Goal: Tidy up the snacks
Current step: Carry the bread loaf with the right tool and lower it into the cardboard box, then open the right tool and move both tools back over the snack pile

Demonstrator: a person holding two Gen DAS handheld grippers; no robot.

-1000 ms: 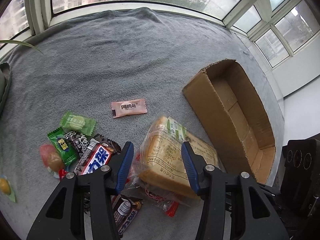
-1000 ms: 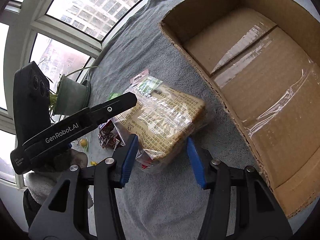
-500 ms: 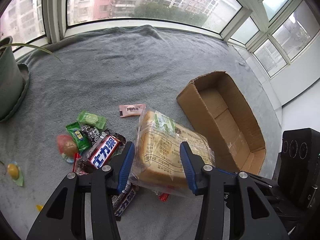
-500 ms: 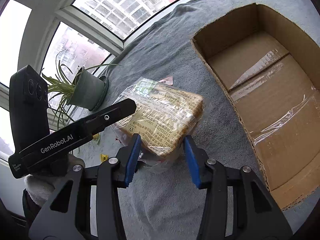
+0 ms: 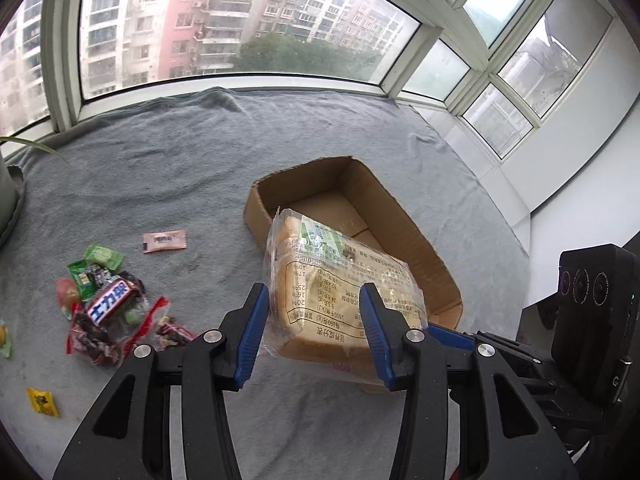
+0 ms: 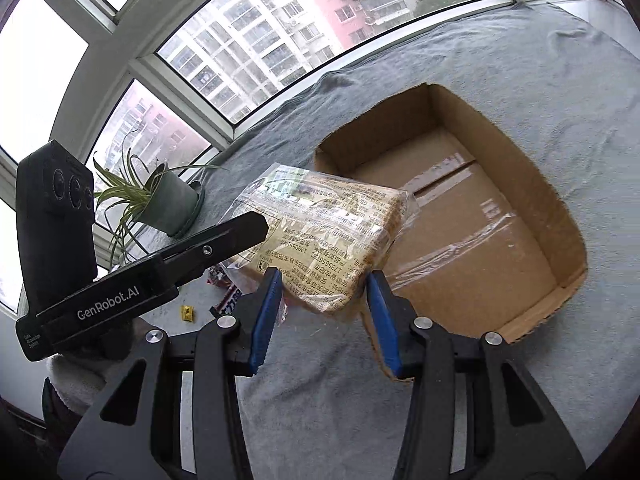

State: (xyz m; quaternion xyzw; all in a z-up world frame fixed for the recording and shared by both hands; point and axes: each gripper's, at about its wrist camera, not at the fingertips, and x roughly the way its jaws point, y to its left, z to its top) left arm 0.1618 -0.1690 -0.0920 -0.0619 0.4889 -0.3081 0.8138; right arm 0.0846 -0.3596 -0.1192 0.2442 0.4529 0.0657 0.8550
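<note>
A bagged loaf of sliced bread in clear printed plastic is held in the air by both grippers, at the near-left corner of the open cardboard box. My left gripper is shut on one end of the loaf. My right gripper is shut on the other end of the loaf, beside the box. The box interior is bare. A pile of small wrapped snacks lies on the grey cloth to the left.
A pink sachet lies apart from the pile. A yellow candy lies near the front left. A potted plant stands at the left by the window. Grey cloth covers the surface. A white wall stands at the right.
Both grippers have lifted the loaf off the cloth and carried it to the right, toward the box. The snacks that lay under it are now uncovered.
</note>
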